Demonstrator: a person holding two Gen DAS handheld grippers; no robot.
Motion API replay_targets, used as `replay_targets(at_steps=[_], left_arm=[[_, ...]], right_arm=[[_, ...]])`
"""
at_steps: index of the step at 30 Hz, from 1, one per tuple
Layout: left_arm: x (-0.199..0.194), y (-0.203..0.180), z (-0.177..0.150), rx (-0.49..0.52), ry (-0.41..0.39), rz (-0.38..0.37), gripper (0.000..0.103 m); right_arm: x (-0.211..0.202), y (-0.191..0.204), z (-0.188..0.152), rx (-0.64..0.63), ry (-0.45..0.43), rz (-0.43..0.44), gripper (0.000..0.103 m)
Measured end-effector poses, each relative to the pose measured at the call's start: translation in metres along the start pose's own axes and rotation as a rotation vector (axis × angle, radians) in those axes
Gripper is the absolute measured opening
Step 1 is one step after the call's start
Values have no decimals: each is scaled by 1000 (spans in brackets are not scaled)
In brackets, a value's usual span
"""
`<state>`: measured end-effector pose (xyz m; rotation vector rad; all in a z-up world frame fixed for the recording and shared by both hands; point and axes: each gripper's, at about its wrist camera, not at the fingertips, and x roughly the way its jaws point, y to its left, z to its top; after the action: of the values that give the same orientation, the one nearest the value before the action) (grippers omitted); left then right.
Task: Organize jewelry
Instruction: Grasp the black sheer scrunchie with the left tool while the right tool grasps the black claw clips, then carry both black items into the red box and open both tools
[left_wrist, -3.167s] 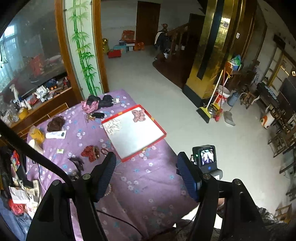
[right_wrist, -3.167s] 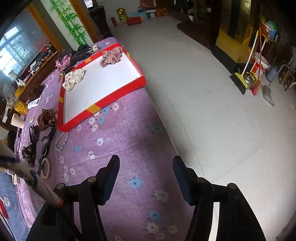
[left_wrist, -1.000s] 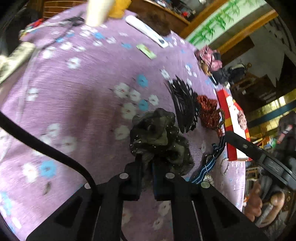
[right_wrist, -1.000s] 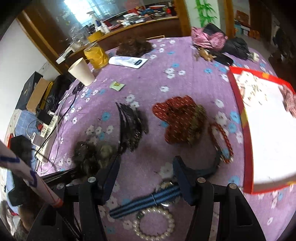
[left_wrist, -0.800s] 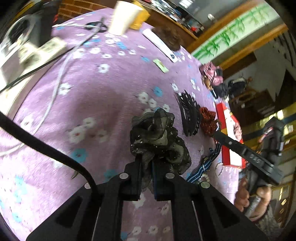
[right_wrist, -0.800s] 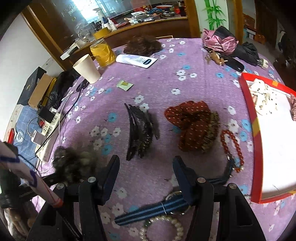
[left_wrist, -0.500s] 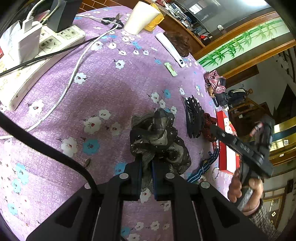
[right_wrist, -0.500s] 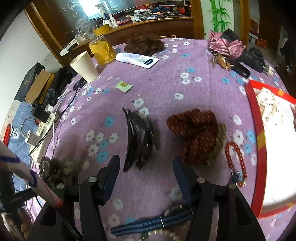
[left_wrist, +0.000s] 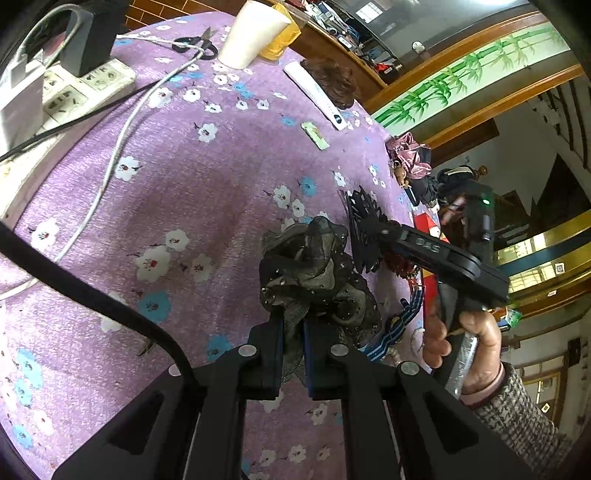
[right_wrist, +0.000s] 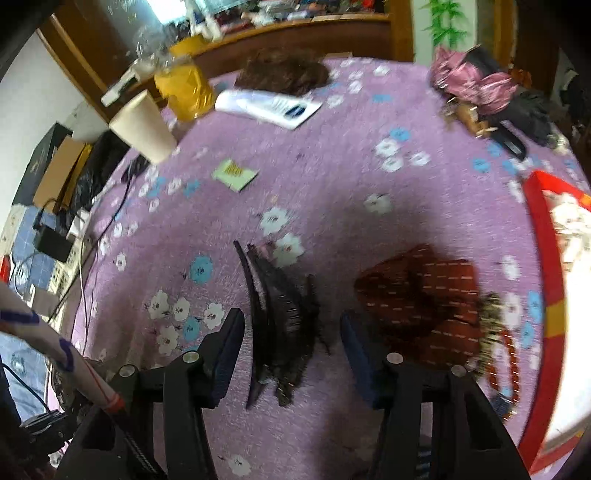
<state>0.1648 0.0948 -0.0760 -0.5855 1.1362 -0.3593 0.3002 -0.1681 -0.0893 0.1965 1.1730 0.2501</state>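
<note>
My left gripper (left_wrist: 292, 334) is shut on a dark sheer scrunchie (left_wrist: 314, 273), which it holds just above the purple flowered tablecloth (left_wrist: 177, 177). My right gripper (right_wrist: 291, 341) hangs low over a black hair clip (right_wrist: 280, 314); the clip lies between the two fingers, the pads do not touch it, and the jaws are closing. The left wrist view shows that right gripper (left_wrist: 373, 230) in a person's hand, over the same black hair clip (left_wrist: 364, 218). Right of the clip lies a red dotted scrunchie (right_wrist: 421, 295). A red-rimmed white tray (right_wrist: 546, 280) sits at the right edge.
A red bead bracelet (right_wrist: 508, 365) lies near the tray. Farther back stand a paper cup (right_wrist: 144, 125), a yellow jar (right_wrist: 186, 86), a white tube (right_wrist: 266, 103), a brown hairpiece (right_wrist: 284, 70) and pink cloth (right_wrist: 469, 79). A power strip (left_wrist: 66, 96) and cables lie at the left.
My right gripper has come down and forward over the black hair clip, and its jaws have narrowed. My left gripper has lifted the dark scrunchie and drawn back a little.
</note>
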Motion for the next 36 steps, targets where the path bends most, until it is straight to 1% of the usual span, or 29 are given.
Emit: replay_targets(at_steps=[1,2,4,5,9,14,16,21,24,29,32,36], left_arm=[[1,-1,0,3,3,0,8],[1,-1,0,6,5,1,8],[0,-1,0,7,5,-4,8],[-1,-2,0,7,3,-8,8],[-2,-9,3,19,-2,-22,8],[-1,-37,-2,64,3,-36,8],[-2,-52,-7,91,3,-36,8],[-4,-96,-25,147,-1,-45,8],[3,-127,-34,157,16,-74,8],[27,-190,-40,239,29,-91,8],[51,-229,-39,299,42,-102,8],[101,-274,-34,350,84,-102,8]], right_arm=[[3,1,-1,3,6,-1,48],[5,1,-2,5,10,4,38],[3,0,-5,6,6,14,36],[0,0,-7,11,9,33,36],[-18,1,-16,26,-11,68,36],[-54,-9,-33,52,-58,109,36],[-68,-19,-42,63,-78,125,36],[-107,-64,-74,125,-120,155,36],[-132,-97,-94,151,-139,132,36],[-173,-164,-116,205,-176,40,35],[-196,-212,-122,254,-210,-33,36],[-208,-265,-122,306,-232,-123,36]])
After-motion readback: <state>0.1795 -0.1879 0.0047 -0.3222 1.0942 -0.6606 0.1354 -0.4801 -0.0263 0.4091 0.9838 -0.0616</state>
